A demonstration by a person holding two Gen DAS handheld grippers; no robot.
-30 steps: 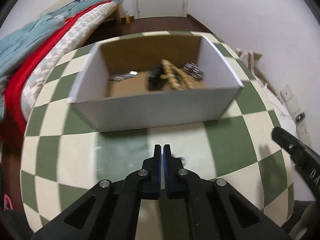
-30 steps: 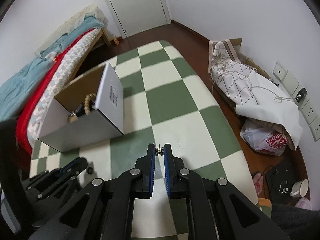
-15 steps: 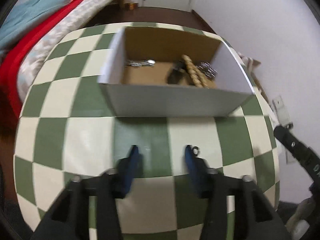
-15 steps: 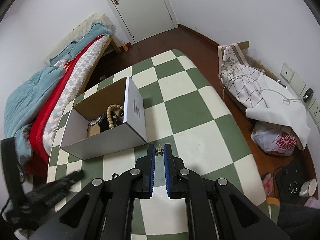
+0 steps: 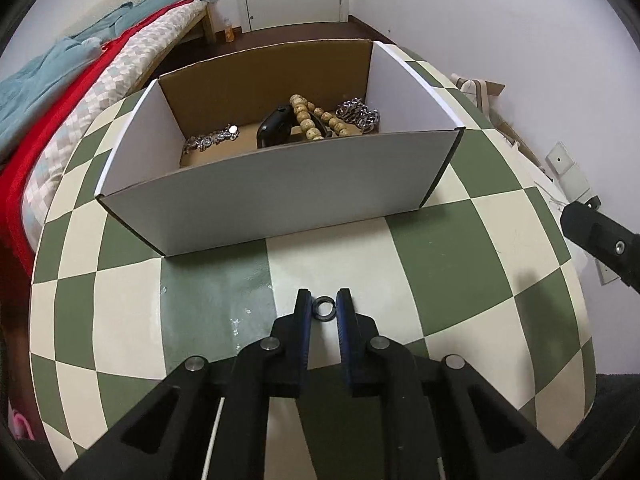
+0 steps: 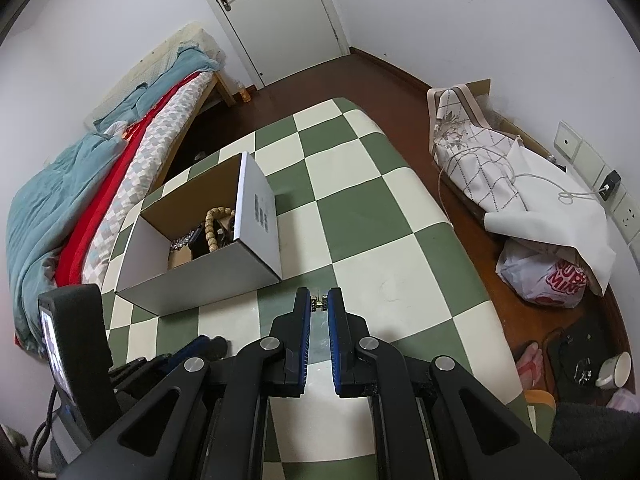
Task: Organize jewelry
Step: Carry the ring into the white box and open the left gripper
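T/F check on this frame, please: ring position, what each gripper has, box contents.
1. The black ring lies between the left gripper fingertips. True.
2. The right gripper is empty. False: it pinches a small gold piece.
3. The cardboard box holds a wooden bead strand. True.
4. The box lies on its side, contents spilled. False: it stands open-topped on the checkered table, with the jewelry inside.
5. A silver chain lies in the box. True.
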